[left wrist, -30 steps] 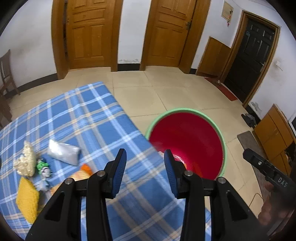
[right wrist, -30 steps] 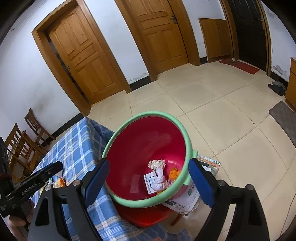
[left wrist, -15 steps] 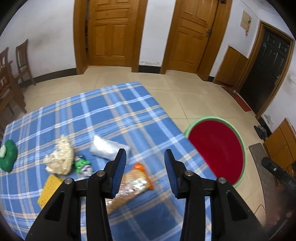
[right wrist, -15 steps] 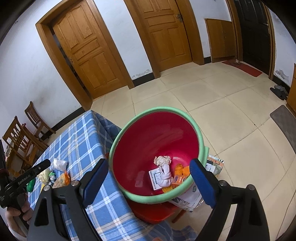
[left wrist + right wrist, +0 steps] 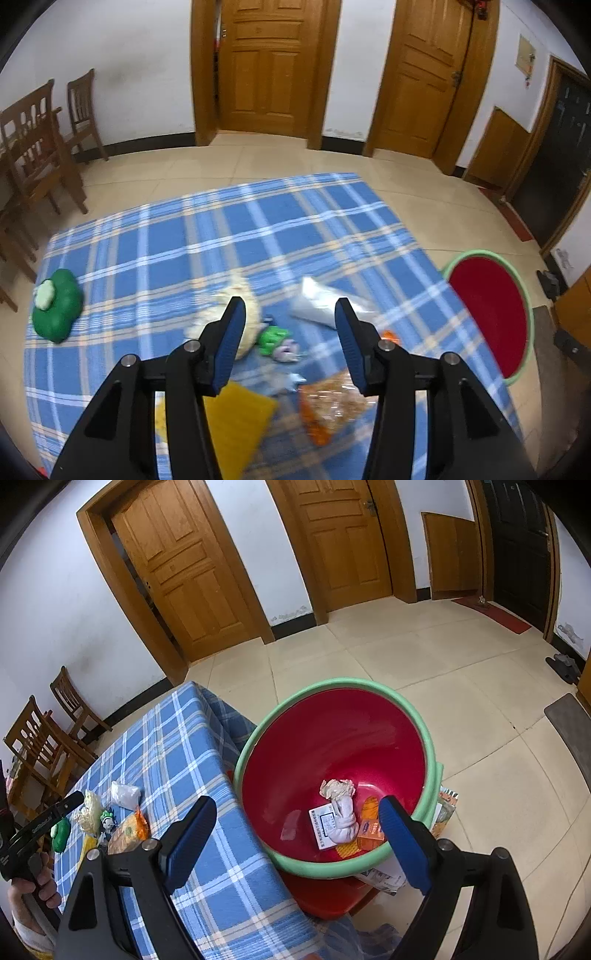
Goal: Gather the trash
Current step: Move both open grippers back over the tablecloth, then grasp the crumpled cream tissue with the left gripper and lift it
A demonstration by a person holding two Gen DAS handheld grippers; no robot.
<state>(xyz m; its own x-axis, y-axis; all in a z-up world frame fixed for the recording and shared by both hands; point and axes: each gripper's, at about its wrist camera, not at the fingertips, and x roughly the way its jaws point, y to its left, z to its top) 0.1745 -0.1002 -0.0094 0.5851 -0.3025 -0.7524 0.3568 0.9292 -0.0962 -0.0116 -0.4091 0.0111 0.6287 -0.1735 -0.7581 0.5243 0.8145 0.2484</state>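
A worktop [image 5: 207, 236] covered with a blue plaid cloth stands in a tiled room with wooden doors. Beside its right edge sits a red basin with a green rim [image 5: 295, 864], serving as the trash bin. Several pieces already lie in its bottom: a crumpled paper wad [image 5: 338, 788], a white twisted bundle [image 5: 343, 819], a small printed box [image 5: 321, 825] and an orange packet [image 5: 371, 834]. So the task looks partly done.

More litter waits on the cloth, clustered near the front: a clear snack bag with orange ends [image 5: 332, 402], a silvery white pouch [image 5: 321, 306], a pale crumpled wad [image 5: 240, 295], a small green-and-white toy or wrapper [image 5: 275, 338] and a yellow pad [image 5: 236, 421]. A green object with a white spot [image 5: 55, 304] lies well apart at the left edge; whether it counts as trash is unclear.

The left hand-held gripper [image 5: 288, 339] hangs over the cluster, jaws opening, nothing between them. The right hand-held gripper [image 5: 295, 834] hovers above the basin, jaws spread wide and empty.

Judging by this, about half the pieces remain.
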